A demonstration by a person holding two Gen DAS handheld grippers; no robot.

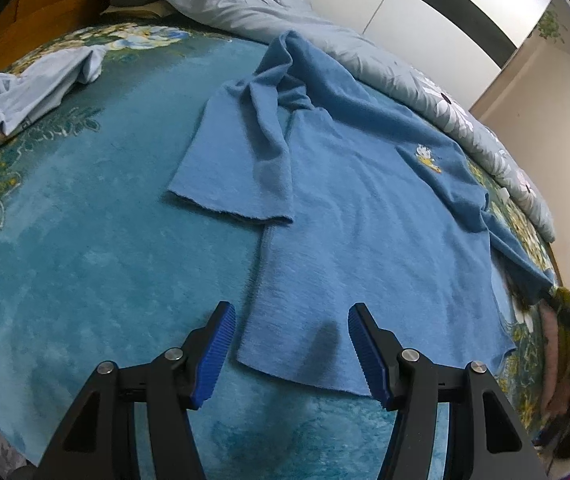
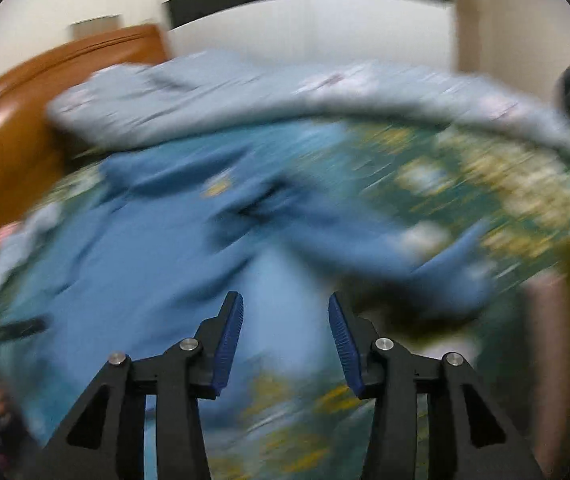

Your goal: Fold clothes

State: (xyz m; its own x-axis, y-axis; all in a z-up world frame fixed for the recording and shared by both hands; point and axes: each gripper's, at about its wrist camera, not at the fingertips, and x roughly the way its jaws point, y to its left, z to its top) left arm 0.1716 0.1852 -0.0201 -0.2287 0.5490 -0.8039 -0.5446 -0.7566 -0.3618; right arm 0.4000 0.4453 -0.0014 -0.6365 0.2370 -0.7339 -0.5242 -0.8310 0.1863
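Soft, fuzzy blue shirt [image 1: 365, 216] spread flat on plush teal blanket [image 1: 85, 240] with yellow floral border; one sleeve folded inward, small yellow-white emblem on the chest, no legible writing. Left gripper [image 1: 291, 354] spread wide just above the hem, ribbed blue pads [image 1: 215, 354] empty. Right gripper [image 2: 285, 344] likewise spread, holding nothing; that view heavily blurred. Grey quilt [image 1: 245, 0] bunched behind.
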